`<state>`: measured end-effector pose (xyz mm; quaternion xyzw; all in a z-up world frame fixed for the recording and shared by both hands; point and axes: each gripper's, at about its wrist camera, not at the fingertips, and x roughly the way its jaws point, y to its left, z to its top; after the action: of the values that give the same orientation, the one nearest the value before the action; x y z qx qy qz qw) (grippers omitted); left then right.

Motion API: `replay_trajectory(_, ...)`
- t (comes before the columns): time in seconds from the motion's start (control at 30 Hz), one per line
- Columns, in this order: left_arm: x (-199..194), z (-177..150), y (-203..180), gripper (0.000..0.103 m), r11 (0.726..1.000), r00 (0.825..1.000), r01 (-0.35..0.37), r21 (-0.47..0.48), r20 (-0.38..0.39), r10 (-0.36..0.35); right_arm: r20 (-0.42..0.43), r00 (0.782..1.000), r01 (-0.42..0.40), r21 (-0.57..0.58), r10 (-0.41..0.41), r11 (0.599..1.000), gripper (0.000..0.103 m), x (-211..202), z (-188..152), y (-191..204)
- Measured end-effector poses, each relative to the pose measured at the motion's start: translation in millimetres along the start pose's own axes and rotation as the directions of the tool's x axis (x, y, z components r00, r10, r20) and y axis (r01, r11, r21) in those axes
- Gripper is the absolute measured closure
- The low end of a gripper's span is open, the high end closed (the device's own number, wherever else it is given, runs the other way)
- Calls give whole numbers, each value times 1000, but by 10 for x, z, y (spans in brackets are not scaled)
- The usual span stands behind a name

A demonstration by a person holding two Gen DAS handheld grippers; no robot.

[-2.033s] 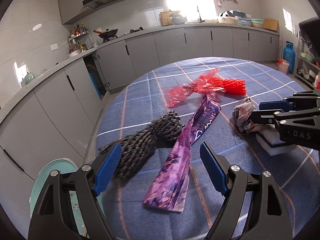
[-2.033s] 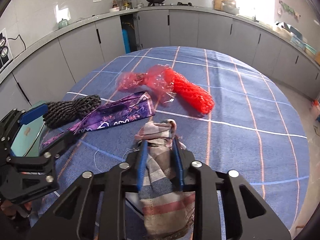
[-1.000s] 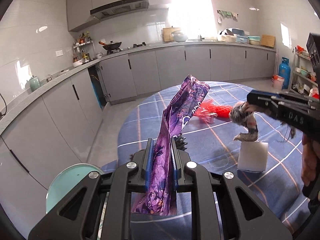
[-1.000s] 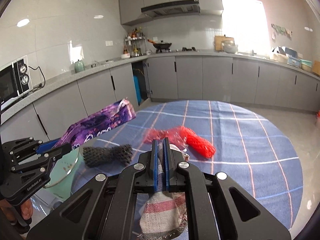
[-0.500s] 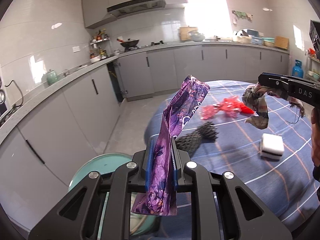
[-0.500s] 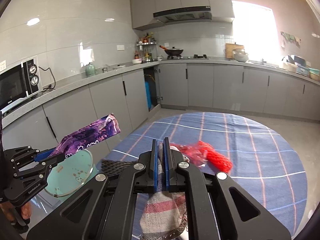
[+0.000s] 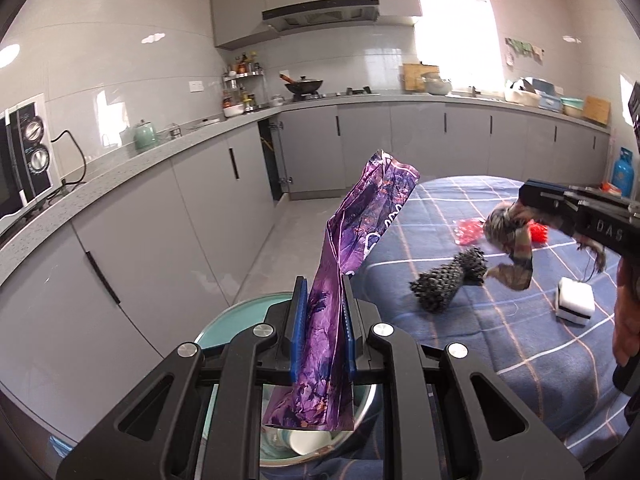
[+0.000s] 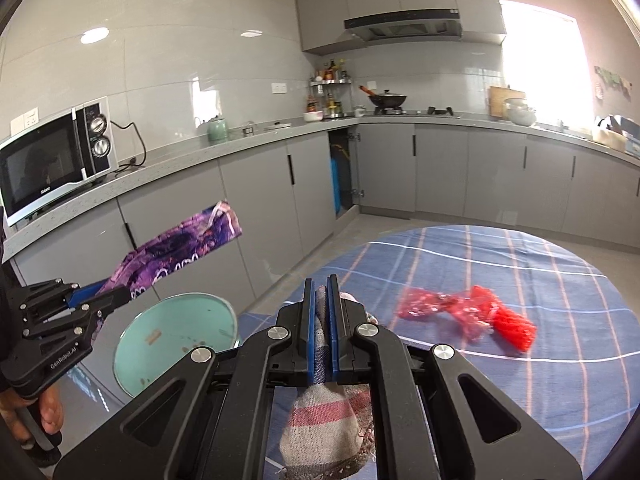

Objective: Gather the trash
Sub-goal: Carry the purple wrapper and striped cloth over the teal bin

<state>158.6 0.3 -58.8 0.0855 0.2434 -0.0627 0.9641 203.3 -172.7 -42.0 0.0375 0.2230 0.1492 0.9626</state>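
A round table under a soft blue cloth crossed by white and orange lines (image 8: 560, 364) fills the right of both views, in front of a run of flat grey kitchen cabinets with a speckled grey worktop (image 8: 256, 140). Beside the table's edge, low on the floor side, stands a round pale-teal bin with a shiny metal rim (image 8: 176, 336); in the left wrist view a white cup-like shape lies inside it.

The long purple foil wrapper, glossy and creased with white lettering (image 7: 352, 256), is pinched between the blue ribbed pads of the left gripper (image 7: 322, 308). Its upper length rises stiffly and twists to the right, and its lower end hangs over the bin's opening. The right gripper (image 8: 320, 316) is clamped tight on a frayed, coarse-woven striped rag in grey, white and red (image 8: 324, 432), which droops below the black frame; loose threads trail from it in the left view.

Left on the cloth are a crumpled red transparent plastic bag joined to a red mesh net (image 8: 476, 314), a dark knobbly net roll (image 7: 448, 284), and a small white sponge block with a dark band (image 7: 574, 306) near the right hand (image 7: 626, 320).
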Motion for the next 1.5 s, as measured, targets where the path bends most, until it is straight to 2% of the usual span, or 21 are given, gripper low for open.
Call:
replay_trajectory(0.87, -24, -131, 756, 87, 987, 990, -141, -82, -24, 139, -66, 988, -143, -91, 137, 986, 97, 516, -43, 835)
replay_trajectory(1.5, 54, -200, 951, 87, 971, 976, -214, -104, -58, 209, -91, 980, -188, -112, 179, 976, 97, 700, -100, 1039)
